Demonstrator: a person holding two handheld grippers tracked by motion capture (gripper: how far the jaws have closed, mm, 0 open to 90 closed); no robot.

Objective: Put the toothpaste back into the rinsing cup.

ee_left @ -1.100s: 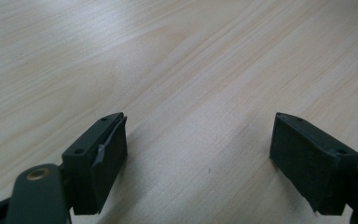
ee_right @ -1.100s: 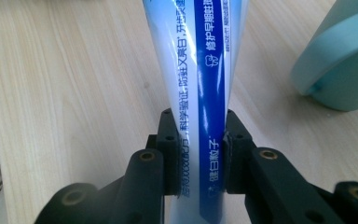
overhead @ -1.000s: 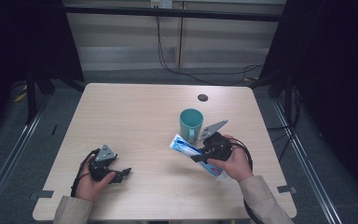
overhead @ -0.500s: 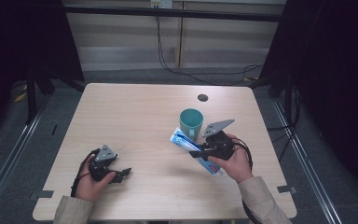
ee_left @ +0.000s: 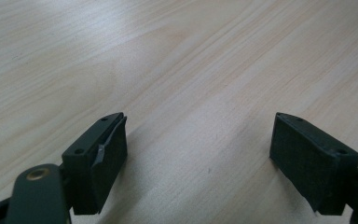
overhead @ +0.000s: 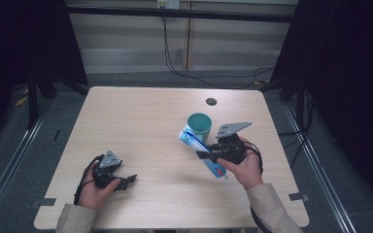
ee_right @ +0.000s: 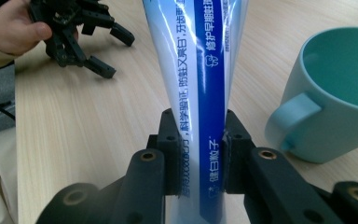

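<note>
Nearest the person, the left gripper [overhead: 126, 181] rested low on the near-left part of the wooden table [overhead: 141, 121], its jaws spread wide with nothing but bare wood grain between them, as the left gripper view made plain. The left hand [overhead: 93, 187] held it close to the table's front edge.

Further in and to the right, the right gripper [overhead: 205, 155] was clamped on a white and blue toothpaste tube [overhead: 201, 151]. In the right gripper view the two black jaws pressed against the tube's sides [ee_right: 200, 140], and the tube ran up and away from the jaws, its printed lettering running along its length. From above, the tube lay slanted, its upper end close to the cup and its lower end under the right hand [overhead: 245, 167].

Just beyond the tube stood a teal mug [overhead: 199, 126], upright, its handle [ee_right: 294, 112] turned toward the right gripper. Its inside looked bare as far as could be seen.

Farther still, a small dark round hole [overhead: 211, 101] sat near the table's far edge.
</note>
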